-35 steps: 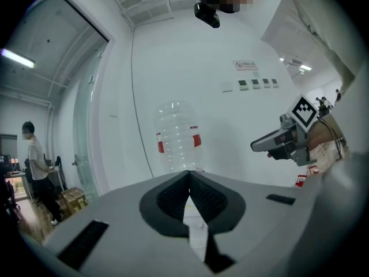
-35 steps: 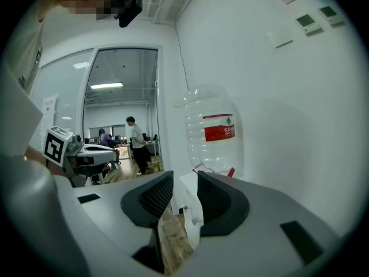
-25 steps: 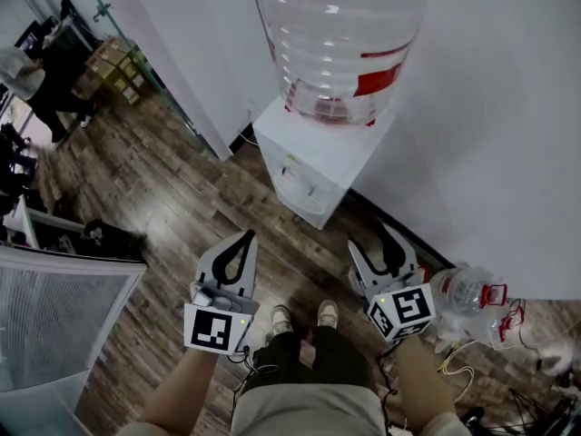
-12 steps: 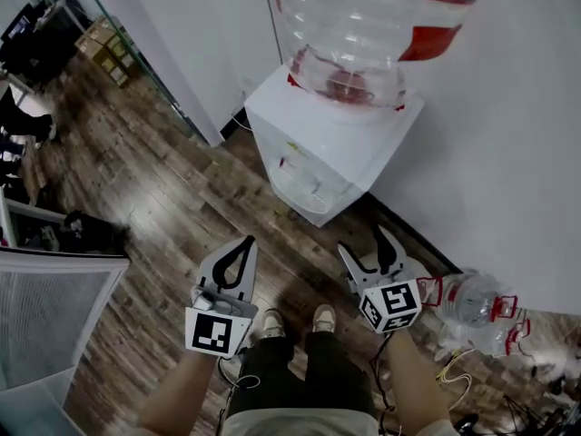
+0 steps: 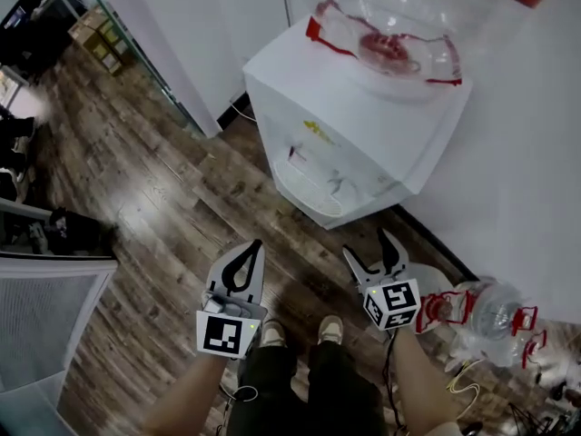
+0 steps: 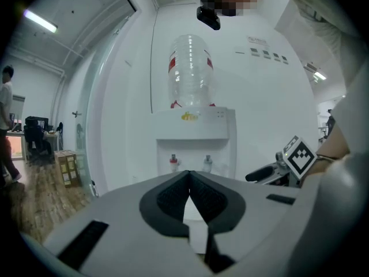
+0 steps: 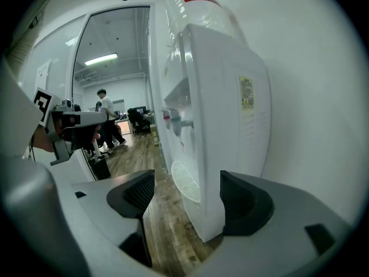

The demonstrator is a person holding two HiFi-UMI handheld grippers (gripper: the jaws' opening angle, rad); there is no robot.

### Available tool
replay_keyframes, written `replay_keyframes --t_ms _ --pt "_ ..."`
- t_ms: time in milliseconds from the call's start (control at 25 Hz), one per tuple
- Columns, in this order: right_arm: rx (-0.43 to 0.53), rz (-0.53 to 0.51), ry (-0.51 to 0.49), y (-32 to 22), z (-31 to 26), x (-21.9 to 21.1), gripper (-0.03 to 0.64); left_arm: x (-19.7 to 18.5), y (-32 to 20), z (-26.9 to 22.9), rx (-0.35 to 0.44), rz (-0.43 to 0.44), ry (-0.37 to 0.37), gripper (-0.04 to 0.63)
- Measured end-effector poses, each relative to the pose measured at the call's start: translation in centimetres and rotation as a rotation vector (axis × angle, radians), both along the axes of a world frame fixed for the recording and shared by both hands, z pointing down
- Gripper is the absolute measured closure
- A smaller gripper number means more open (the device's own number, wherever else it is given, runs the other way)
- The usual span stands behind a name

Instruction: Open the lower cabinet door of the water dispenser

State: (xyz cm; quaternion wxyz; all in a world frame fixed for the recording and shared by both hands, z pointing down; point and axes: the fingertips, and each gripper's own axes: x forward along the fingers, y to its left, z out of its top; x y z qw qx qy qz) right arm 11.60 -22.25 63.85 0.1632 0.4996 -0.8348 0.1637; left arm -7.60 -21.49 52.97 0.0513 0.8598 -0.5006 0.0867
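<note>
The white water dispenser [image 5: 363, 125] stands against the wall with a clear bottle [image 5: 390, 25] on top and two taps [image 5: 313, 166] on its front. Its lower front is hidden in the head view. My left gripper [image 5: 254, 245] hovers over the wood floor in front of it, jaws shut and empty; the left gripper view [image 6: 189, 173] faces the dispenser [image 6: 193, 137] head on. My right gripper [image 5: 368, 245] is beside the dispenser's right front corner [image 7: 225, 126], clear of it. Its jaws [image 7: 187, 198] are opening with nothing between them.
An empty water bottle [image 5: 490, 312] and loose cables [image 5: 463, 371] lie on the floor at the right, by the wall. The person's shoes [image 5: 272, 332] are below the grippers. A glass panel [image 5: 54, 316] stands at the left and cardboard boxes [image 5: 95, 34] far left.
Both grippers and the head camera have sunk towards the floor, so the dispenser looms larger. The right jaws have spread wider. The left jaws stay shut.
</note>
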Motion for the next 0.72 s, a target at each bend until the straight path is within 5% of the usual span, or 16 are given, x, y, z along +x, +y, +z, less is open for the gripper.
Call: replay_keyframes --t_ms 280,720 --pt "-0.024 -0.005 0.019 -1.9 8.3 0.8 0.252 -0.8 -1.6 8.3 -0.002 0.011 -0.041 0.589" --pt "-0.040 -0.025 0.075 -5.2 18.9 0.6 0.229 -0.4 -4.3 16.2 -0.005 0.012 0.007 0.589"
